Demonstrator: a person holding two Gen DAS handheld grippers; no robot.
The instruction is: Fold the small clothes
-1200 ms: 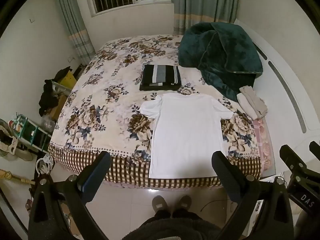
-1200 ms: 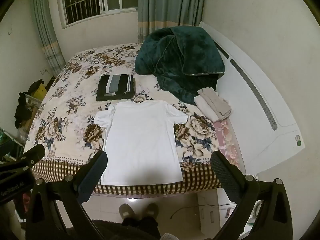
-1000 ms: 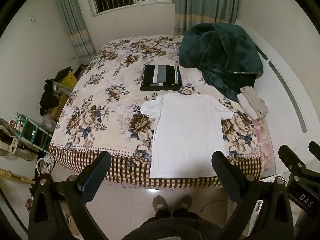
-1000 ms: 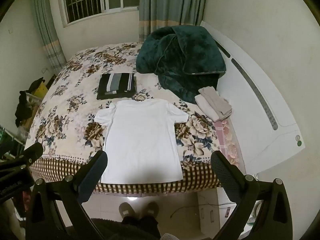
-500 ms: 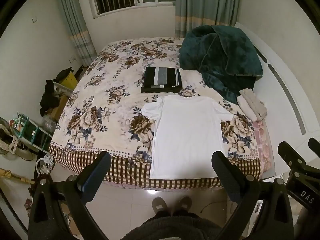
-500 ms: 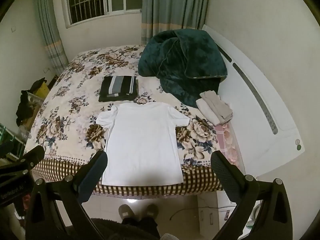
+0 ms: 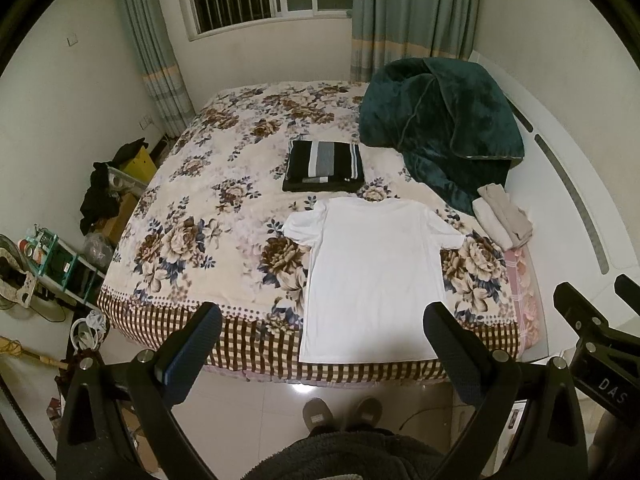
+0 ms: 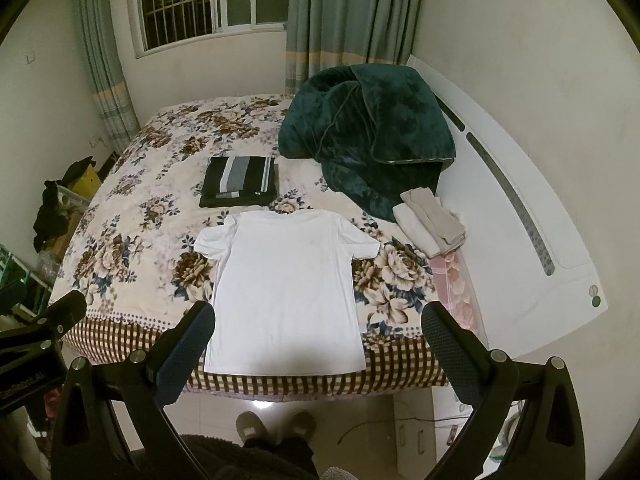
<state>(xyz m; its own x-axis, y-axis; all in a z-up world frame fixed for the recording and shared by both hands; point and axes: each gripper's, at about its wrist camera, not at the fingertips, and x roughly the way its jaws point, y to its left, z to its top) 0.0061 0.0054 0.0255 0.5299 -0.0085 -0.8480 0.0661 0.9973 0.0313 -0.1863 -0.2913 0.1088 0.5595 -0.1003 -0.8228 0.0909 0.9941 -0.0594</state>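
A white T-shirt (image 7: 374, 268) lies flat and spread out on the flowered bed (image 7: 208, 216), hem at the near edge, collar away from me; it also shows in the right wrist view (image 8: 286, 280). My left gripper (image 7: 322, 320) is open and empty, held high above the floor in front of the bed's near edge. My right gripper (image 8: 318, 318) is open and empty at about the same height, also short of the bed. Neither touches the shirt.
A folded black and grey striped garment (image 7: 324, 164) lies beyond the shirt. A dark green blanket (image 7: 440, 120) is heaped at the right, with folded beige cloths (image 7: 502, 216) beside it. A white headboard (image 8: 520, 216) runs along the right. Clutter and shelves (image 7: 52, 260) stand on the left floor.
Both grippers have drawn slightly back and up from the bed, so the bed sits a little lower and farther in view. The shirt has not moved.
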